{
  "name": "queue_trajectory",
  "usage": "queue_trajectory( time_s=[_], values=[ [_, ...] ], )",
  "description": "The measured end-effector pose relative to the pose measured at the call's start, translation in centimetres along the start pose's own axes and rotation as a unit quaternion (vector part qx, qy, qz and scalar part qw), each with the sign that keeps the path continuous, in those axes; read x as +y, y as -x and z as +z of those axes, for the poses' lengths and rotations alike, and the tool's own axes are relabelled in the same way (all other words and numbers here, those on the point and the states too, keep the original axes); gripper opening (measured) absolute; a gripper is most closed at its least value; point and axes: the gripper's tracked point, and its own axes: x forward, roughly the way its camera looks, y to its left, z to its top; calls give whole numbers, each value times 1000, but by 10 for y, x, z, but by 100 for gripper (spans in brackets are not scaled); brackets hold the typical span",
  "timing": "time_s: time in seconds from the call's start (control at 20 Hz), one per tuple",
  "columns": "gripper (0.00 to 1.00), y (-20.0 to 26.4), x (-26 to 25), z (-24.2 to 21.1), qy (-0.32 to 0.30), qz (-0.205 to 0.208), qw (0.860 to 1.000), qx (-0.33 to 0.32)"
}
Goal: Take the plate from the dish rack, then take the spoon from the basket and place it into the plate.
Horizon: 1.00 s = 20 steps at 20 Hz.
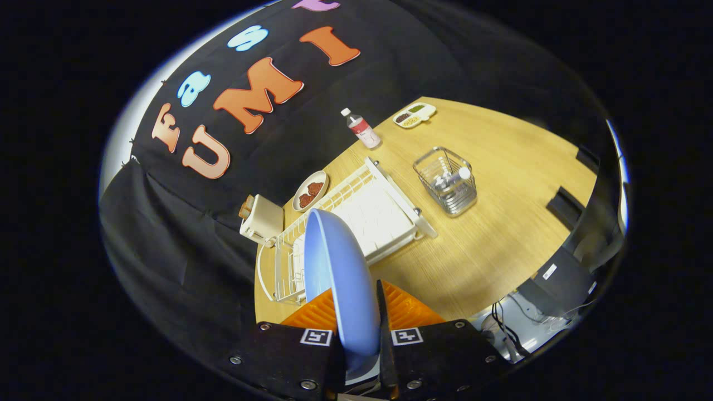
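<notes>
now i have the gripper [356, 312] clamped on the blue plate [338, 278] at lower centre, edge-on above the white dish rack [384, 209]; the basket [447, 181] sits upper right.

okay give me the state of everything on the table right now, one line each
gripper: shut on the blue plate
blue plate: held on edge, lifted above the dish rack
dish rack: empty
wire basket: upright, spoon inside
water bottle: upright, capped
toaster: toast sticking out
</notes>
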Motion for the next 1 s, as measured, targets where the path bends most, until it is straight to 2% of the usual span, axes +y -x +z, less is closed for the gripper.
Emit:
queue_trajectory(
  time_s=[0.15,0.25,0.4,0.6,0.75,1.0],
  values=[
    [24,-12,-20,-45,-73,26,996,32],
    [24,-26,-26,-66,-92,36,994,47],
    [24,-41,-19,-83,-128,72,987,61],
    [24,-76,-14,-100,-133,82,985,80],
    [24,-94,-4,-99,-149,106,979,86],
    [26,-111,-1,-107,-136,92,981,105]
  ],
)
